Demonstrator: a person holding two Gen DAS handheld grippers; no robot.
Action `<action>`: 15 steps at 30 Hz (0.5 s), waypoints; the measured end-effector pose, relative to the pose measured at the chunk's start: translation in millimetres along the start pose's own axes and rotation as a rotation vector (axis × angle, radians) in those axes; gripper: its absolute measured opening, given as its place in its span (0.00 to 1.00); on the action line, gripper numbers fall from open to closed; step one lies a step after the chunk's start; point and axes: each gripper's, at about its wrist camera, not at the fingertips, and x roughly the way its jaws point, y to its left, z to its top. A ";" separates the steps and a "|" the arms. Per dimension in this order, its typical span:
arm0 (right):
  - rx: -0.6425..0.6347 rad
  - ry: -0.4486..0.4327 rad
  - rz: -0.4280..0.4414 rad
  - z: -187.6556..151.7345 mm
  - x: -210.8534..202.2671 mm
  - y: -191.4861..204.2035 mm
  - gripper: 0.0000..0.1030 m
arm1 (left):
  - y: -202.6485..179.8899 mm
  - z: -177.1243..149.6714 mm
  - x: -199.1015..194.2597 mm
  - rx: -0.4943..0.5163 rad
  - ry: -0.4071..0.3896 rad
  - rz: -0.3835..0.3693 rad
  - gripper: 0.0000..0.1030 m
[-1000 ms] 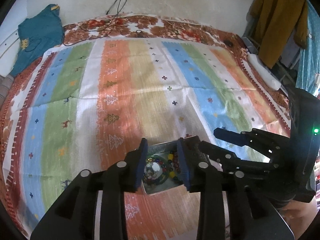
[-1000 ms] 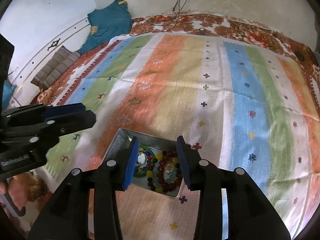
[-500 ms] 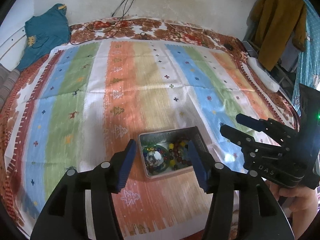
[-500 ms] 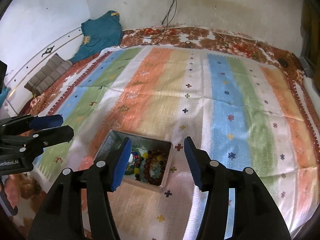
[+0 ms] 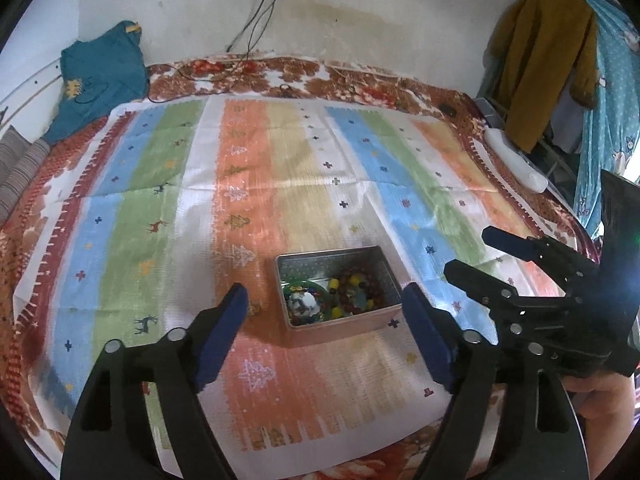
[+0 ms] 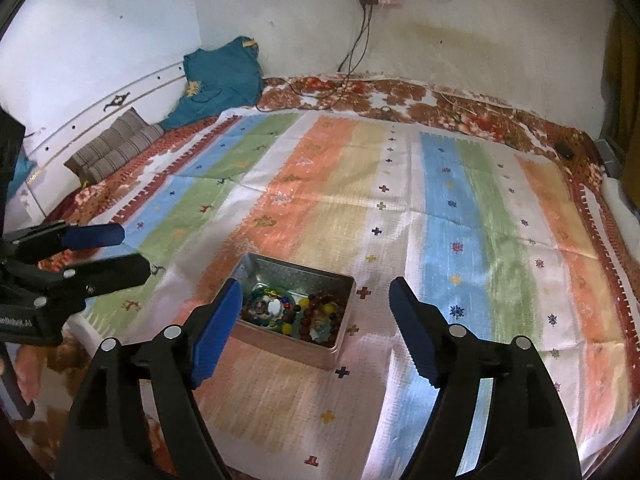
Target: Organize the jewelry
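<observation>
A rectangular metal tin (image 5: 376, 261) sits on the striped cloth and holds beaded bracelets (image 5: 356, 290) and other colourful jewelry (image 5: 304, 304). It also shows in the right wrist view (image 6: 348, 284), with the beads (image 6: 320, 312) inside. My left gripper (image 5: 326, 320) is open and empty, raised above and in front of the tin. My right gripper (image 6: 316, 312) is open and empty, raised above the tin. The right gripper also shows at the right of the left wrist view (image 5: 476, 254), and the left gripper at the left of the right wrist view (image 6: 132, 252).
A striped, patterned cloth (image 5: 280, 184) covers a floral bed (image 5: 320, 76). A teal garment (image 5: 100, 76) and striped pillows (image 6: 116, 148) lie at the back left. Cables (image 6: 356, 52) hang from a wall socket. Clothes (image 5: 540, 52) hang at the right, above a white object (image 5: 516, 160).
Both grippers have opened wide and pulled up and back from the tin, which now looks smaller and farther. The jewelry stays in the tin.
</observation>
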 end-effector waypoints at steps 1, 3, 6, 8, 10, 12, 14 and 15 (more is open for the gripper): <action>0.005 -0.005 0.002 -0.6 -2.4 -0.1 0.77 | -0.6 -2.3 -1.8 0.006 -0.007 0.007 0.83; 0.006 -0.003 0.007 -3.2 -5.1 0.3 0.79 | -2.0 -7.6 -5.1 0.019 -0.026 0.028 0.90; -0.002 -0.004 0.011 -7.5 -9.0 2.6 0.83 | -0.3 -12.4 -11.2 0.011 -0.055 0.006 0.91; -0.010 -0.019 0.011 -9.9 -13.6 4.9 0.89 | 0.9 -17.3 -14.3 0.016 -0.067 0.008 0.93; -0.013 -0.030 0.019 -12.1 -17.0 6.6 0.91 | 0.2 -21.6 -14.9 0.041 -0.072 0.042 0.93; 0.007 -0.032 0.052 -13.6 -18.5 6.4 0.91 | -0.6 -24.6 -15.6 0.059 -0.083 0.075 0.94; 0.008 -0.037 0.051 -14.5 -19.8 6.7 0.92 | -1.5 -26.1 -16.9 0.066 -0.092 0.085 0.94; 0.006 -0.042 0.040 -15.0 -20.8 6.6 0.93 | -2.1 -26.1 -17.0 0.069 -0.095 0.088 0.94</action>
